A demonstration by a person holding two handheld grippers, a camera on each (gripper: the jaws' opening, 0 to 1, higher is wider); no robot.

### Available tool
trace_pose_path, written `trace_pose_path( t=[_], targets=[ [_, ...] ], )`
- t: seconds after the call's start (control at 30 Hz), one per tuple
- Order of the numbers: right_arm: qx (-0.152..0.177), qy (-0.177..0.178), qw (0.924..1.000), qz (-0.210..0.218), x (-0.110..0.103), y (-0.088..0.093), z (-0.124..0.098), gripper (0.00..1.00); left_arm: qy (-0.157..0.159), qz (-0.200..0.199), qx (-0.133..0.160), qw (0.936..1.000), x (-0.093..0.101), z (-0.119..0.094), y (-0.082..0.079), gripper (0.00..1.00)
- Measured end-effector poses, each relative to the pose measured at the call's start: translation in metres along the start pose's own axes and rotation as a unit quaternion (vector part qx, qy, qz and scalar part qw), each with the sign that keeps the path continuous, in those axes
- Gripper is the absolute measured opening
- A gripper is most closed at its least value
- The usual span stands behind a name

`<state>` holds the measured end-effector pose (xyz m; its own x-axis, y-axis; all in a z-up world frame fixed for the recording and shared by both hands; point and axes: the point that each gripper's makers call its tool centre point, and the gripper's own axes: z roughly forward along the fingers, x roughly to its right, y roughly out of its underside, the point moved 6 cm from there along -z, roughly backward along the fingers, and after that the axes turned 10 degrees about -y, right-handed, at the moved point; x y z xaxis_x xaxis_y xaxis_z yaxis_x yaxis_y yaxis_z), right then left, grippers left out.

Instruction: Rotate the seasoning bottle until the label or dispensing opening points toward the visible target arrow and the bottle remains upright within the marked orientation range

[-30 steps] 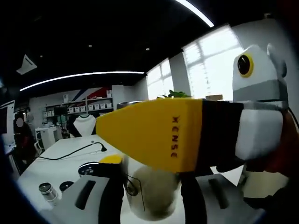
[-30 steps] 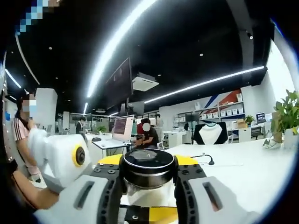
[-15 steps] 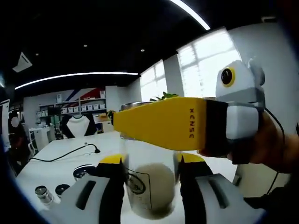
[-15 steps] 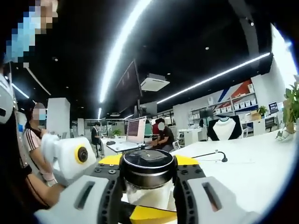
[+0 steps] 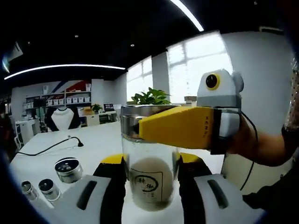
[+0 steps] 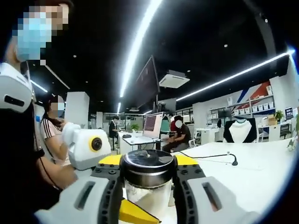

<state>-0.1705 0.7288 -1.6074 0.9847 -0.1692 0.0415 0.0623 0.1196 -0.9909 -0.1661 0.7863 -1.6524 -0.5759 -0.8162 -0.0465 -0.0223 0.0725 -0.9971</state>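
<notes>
The left gripper clamps its jaws on the clear glass seasoning bottle at its powder-filled, labelled body, upright above the white table. The right gripper clamps the bottle's metal-ringed black cap. Round metal lids lie beyond.

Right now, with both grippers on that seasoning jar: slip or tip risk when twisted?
The seasoning jar looks like smooth clear glass, so it may slip between the left gripper pads. It seems partly filled with pale seasoning, probably bottom-heavy and stable. The right gripper clamps the metal lid, which could unscrew instead.
</notes>
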Motion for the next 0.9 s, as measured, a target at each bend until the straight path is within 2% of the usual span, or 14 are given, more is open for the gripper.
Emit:
trace_pose_path(
  t=[0.13, 0.23, 0.3, 0.37, 0.43, 0.6, 0.7, 0.73, 0.9],
  targets=[
    [-0.011, -0.016, 0.9996, -0.019, -0.001, 0.001, -0.001, 0.37, 0.008, -0.006, -0.007, 0.9999, 0.003, 0.004, 0.002, 0.45],
    [-0.009, -0.017, 0.9996, -0.020, 0.003, 0.001, -0.003, 0.38, -0.013, 0.023, -0.005, 0.9996, 0.003, 0.004, 0.001, 0.44],
    [-0.009, -0.011, 0.9998, -0.013, 0.004, 0.002, -0.004, 0.38, -0.019, 0.018, -0.008, 0.9996, 0.004, 0.005, 0.001, 0.44],
    [-0.015, 0.024, 0.9996, -0.006, 0.006, 0.003, -0.004, 0.38, -0.050, 0.012, -0.010, 0.9986, 0.000, 0.005, 0.003, 0.44],
    [-0.025, 0.070, 0.9971, -0.011, 0.007, 0.006, -0.003, 0.38, -0.081, 0.027, -0.017, 0.9962, -0.006, 0.006, 0.006, 0.44],
    [-0.017, 0.158, 0.9870, 0.024, 0.003, 0.010, 0.000, 0.40, -0.106, 0.021, -0.018, 0.9940, -0.010, 0.005, 0.008, 0.44],
    [-0.022, 0.182, 0.9828, 0.019, 0.000, 0.011, 0.002, 0.39, -0.117, 0.043, -0.022, 0.9920, -0.008, 0.005, 0.009, 0.44],
    [-0.022, 0.200, 0.9794, 0.022, -0.001, 0.012, 0.002, 0.39, -0.119, 0.045, -0.023, 0.9917, -0.006, 0.004, 0.010, 0.44],
    [-0.019, 0.233, 0.9720, 0.019, 0.003, 0.014, 0.007, 0.39, -0.127, 0.056, -0.024, 0.9900, -0.003, 0.003, 0.013, 0.44]
  ],
)
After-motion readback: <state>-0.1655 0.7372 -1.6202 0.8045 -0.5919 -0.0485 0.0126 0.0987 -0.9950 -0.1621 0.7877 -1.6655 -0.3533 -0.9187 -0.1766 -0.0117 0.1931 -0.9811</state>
